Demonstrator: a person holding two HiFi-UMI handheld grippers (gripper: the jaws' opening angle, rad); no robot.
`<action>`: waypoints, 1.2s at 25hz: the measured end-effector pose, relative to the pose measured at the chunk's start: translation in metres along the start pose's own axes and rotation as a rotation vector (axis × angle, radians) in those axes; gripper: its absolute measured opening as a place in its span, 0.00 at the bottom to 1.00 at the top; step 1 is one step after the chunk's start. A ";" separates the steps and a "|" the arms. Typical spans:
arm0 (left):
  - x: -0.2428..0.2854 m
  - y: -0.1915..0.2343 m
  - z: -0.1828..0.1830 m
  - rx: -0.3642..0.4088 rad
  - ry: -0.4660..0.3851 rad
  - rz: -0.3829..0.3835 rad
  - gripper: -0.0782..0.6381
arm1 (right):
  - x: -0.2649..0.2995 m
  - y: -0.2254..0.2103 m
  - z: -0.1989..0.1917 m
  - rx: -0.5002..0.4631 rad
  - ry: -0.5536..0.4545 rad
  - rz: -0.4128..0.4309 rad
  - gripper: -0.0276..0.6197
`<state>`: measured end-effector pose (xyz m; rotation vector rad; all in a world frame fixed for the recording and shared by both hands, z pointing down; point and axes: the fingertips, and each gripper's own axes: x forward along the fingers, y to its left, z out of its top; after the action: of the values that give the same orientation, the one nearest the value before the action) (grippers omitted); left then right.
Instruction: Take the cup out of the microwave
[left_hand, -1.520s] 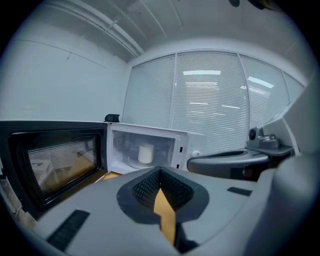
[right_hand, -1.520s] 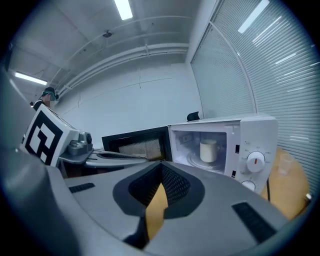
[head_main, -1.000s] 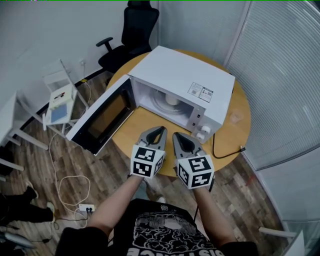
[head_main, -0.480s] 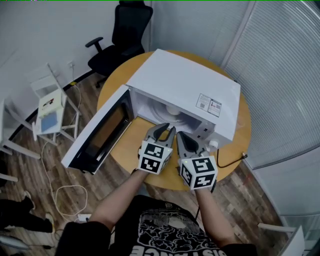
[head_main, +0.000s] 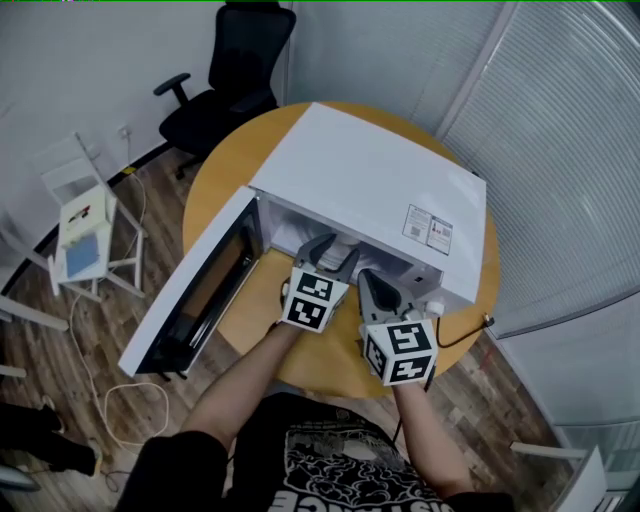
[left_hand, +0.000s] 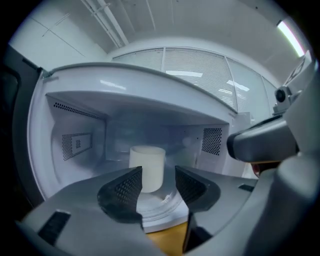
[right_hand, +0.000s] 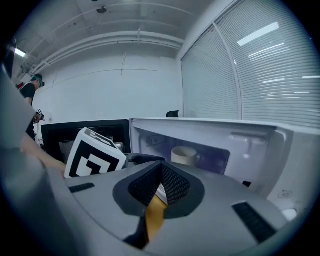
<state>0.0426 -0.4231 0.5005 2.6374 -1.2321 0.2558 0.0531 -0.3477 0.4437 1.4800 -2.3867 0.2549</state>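
White and cylindrical, a cup (left_hand: 147, 165) stands upright on the glass turntable (left_hand: 161, 206) inside a white microwave oven (head_main: 370, 190) on a round wooden bench (head_main: 322, 366). The dark-windowed door (head_main: 200, 290) is swung wide. At the oven's mouth, the left gripper (left_hand: 158, 174) has its jaws partway apart, having just been opening. The cup lines up between them but sits farther back, untouched. Just beside it, the right gripper (right_hand: 161, 171) has its jaws closed tip to tip on nothing.
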 end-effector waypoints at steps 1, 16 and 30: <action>0.004 0.002 -0.001 -0.002 0.004 -0.008 0.40 | 0.002 -0.001 -0.001 0.001 0.004 -0.004 0.07; 0.056 0.023 -0.008 0.034 0.020 -0.016 0.69 | 0.031 -0.018 -0.016 0.025 0.042 -0.036 0.07; 0.078 0.031 -0.008 0.067 0.109 0.042 0.78 | 0.032 -0.027 -0.019 0.042 0.017 -0.061 0.07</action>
<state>0.0677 -0.4975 0.5319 2.6166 -1.2654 0.4487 0.0678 -0.3803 0.4723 1.5604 -2.3323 0.3042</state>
